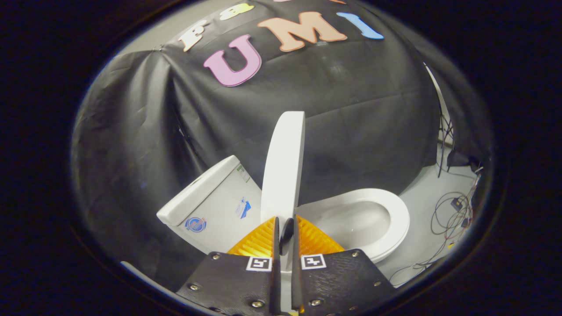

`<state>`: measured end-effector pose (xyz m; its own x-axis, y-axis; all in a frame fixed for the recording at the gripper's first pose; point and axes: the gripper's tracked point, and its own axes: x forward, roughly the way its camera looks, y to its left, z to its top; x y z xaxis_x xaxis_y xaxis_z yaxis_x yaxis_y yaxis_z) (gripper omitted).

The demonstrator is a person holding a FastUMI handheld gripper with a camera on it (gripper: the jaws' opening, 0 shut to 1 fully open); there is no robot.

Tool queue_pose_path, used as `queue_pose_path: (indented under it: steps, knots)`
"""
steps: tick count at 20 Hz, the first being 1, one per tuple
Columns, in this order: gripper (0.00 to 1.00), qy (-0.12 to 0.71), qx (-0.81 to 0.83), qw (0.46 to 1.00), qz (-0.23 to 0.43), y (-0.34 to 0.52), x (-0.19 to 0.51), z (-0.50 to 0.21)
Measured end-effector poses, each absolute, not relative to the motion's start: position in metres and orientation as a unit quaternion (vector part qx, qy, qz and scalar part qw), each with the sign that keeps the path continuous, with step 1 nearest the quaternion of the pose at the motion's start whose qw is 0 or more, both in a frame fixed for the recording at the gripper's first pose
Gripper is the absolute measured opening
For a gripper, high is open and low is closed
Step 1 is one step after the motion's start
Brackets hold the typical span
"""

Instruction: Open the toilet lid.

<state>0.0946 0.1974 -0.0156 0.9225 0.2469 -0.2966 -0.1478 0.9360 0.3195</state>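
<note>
The white toilet lid (283, 166) stands raised, nearly upright, seen almost edge-on between the tank (215, 197) and the open seat ring (397, 215). My gripper (285, 219) is shut on the lid's lower edge, with one finger on each face of it. A small dark bumper on the lid shows in the narrow gap between the fingers. The bowl (360, 224) lies uncovered just ahead of the fingers, on the side away from the tank.
Black cloth forms the booth wall behind the toilet. Loose cables (452, 210) and a small box lie on the pale floor beyond the seat. A stand's thin legs (443, 131) rise near the wall on that side.
</note>
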Motion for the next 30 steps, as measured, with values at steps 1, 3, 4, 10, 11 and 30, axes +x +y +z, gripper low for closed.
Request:
queue_pose_path:
  steps: [1, 3, 4, 10, 11, 30]
  knots:
    - [0.10, 0.165, 0.132, 0.972, 0.102, 0.202, 0.096, -0.013]
    - [0.11, 0.158, 0.109, 0.976, 0.106, 0.213, 0.098, -0.010]
    - [0.12, 0.155, 0.101, 0.977, 0.107, 0.218, 0.099, -0.008]
    - [0.12, 0.141, 0.071, 0.980, 0.119, 0.248, 0.097, 0.002]
    - [0.12, 0.137, 0.061, 0.981, 0.121, 0.252, 0.097, 0.001]
    - [0.12, 0.089, -0.018, 0.985, 0.145, 0.340, 0.094, 0.010]
